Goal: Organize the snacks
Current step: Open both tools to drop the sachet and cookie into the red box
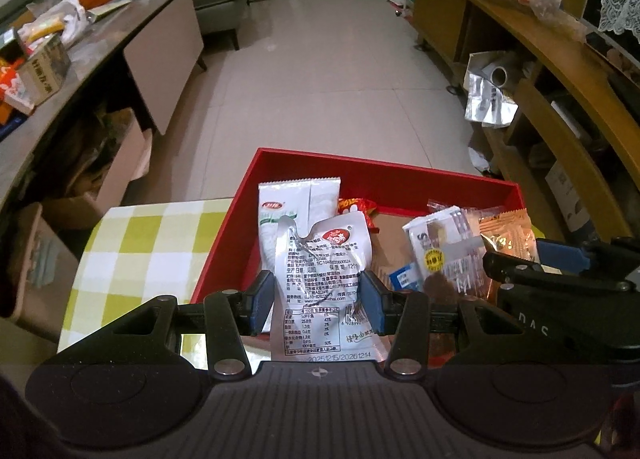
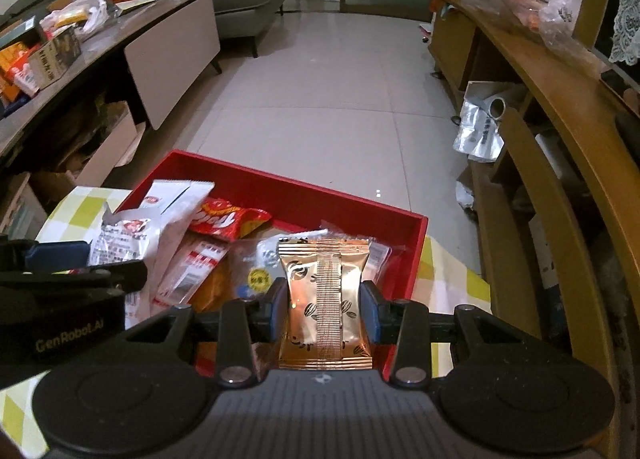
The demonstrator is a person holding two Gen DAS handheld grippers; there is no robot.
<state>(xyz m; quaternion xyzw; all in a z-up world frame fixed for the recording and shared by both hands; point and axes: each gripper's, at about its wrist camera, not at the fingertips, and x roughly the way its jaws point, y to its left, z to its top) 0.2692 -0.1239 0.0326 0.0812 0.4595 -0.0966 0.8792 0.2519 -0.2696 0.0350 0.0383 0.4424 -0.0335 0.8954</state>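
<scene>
Now left tongs [image 1: 316, 301] clenched on silver-white snack pouch [image 1: 320, 279], held over left part of red box [image 1: 384, 175]. Right tongs [image 2: 325, 311] clenched on gold sunflower-seed packet [image 2: 324, 299], over right part of same box. Red box sits on green-checked worktop [image 1: 152, 243], holding red snack bag [image 2: 224, 219] and other packets.

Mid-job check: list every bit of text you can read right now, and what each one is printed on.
"20251215/20261214": bottom edge of the white pouch in the left tongs.
"GenRobot.AI": body of the left tongs, seen from the right wrist view.
"DAS": partial letters on the right tongs' body.
Red snack bag: large yellow lettering, upside down, not legible.
Gold packet in the right tongs: seed pictures only.
Pouch's fine print: too small.
</scene>
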